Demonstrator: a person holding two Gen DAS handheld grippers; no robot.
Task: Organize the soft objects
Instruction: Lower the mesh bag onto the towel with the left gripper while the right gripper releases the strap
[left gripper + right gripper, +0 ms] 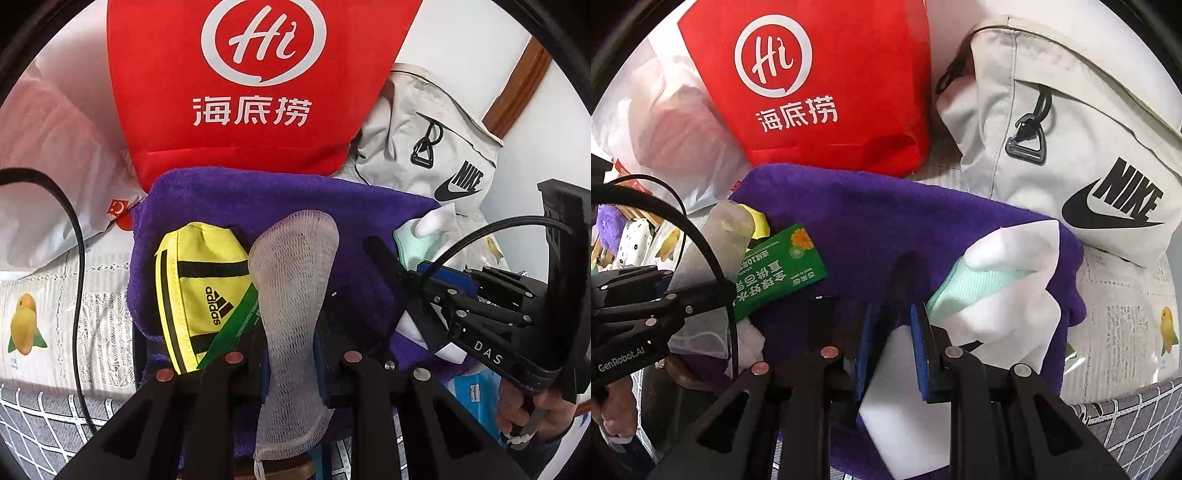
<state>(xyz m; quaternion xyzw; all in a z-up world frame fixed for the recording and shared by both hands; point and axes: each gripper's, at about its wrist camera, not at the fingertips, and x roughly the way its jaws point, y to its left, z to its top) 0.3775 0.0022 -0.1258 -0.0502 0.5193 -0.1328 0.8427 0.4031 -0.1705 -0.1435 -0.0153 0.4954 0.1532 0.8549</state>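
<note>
The left gripper points steeply down and is clamped narrow on a white mesh sleeve, which runs up from between its fingers and lies over the purple towel. In the right wrist view, the right gripper tilts down just as steeply, its blue pads closed tight on a white cloth; the cloth spreads to the right over the towel's edge, with a mint-green cloth folded into it. Seen from the left wrist view, the right gripper comes in from the right side, a hand gripping its handle low at the frame edge.

Just left of the mesh sleeve, a yellow Adidas pouch lies on the towel, and a green packet lies wedged between the two. The two grippers work close together over the towel, with little free towel between them.

Past the towel's far edge a red bag stands upright, touching the towel. To its right a grey Nike backpack leans beside the towel; to its left sits a white plastic bag. A black cable loops down the left over a patterned table cover. The surface is crowded on all far sides.
</note>
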